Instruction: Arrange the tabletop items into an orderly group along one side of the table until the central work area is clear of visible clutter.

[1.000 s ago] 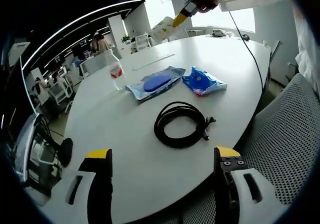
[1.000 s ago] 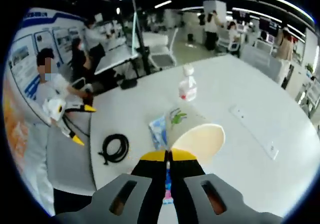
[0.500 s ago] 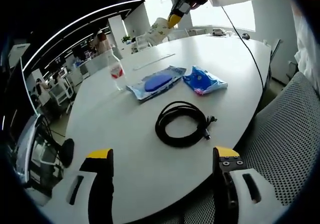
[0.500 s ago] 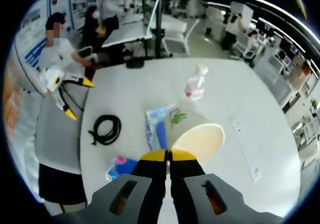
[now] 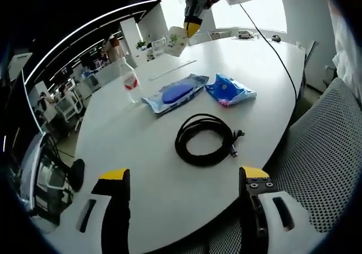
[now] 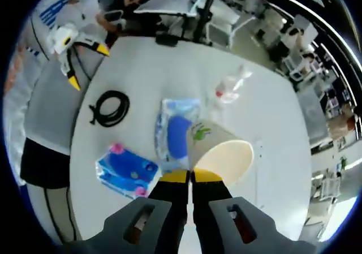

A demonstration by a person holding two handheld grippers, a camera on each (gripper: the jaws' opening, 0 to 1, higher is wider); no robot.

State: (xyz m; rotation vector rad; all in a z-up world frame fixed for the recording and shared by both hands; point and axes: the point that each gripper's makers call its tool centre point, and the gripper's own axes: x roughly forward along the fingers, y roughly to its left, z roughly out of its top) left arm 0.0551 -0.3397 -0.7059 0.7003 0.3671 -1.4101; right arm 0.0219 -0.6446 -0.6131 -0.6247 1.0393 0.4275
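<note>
**Paper cup held high over the white counter**

The right gripper [image 6: 189, 177] has its jaws pinched tight on the rim of a paper cup [image 6: 220, 152]. The cup has a green picture on its side and is held up in the air above the counter [image 6: 266, 112]. In the left gripper view the same cup [image 5: 176, 41] hangs far off, over the far part of the counter [image 5: 141, 152], with the right gripper [image 5: 191, 25] on top of it.

The left gripper [image 5: 178, 177] has its jaws wide apart and holds nothing. It sits at the near edge of the counter, by a mesh chair [image 5: 322, 146].

On the counter lie four things. A black coiled cable [image 5: 205, 140] is nearest to the left gripper. Past it lies a blue wipes pack [image 5: 175, 93], and just to the right of that a smaller blue packet [image 5: 229, 91] with pink spots. A clear water bottle [image 5: 130, 80] with a red label stands to the left of the wipes pack.

From above, in the right gripper view, the cable [image 6: 108, 108], the wipes pack [image 6: 172, 132], the blue packet [image 6: 125, 172] and the bottle [image 6: 229, 86] sit apart from each other.
</note>
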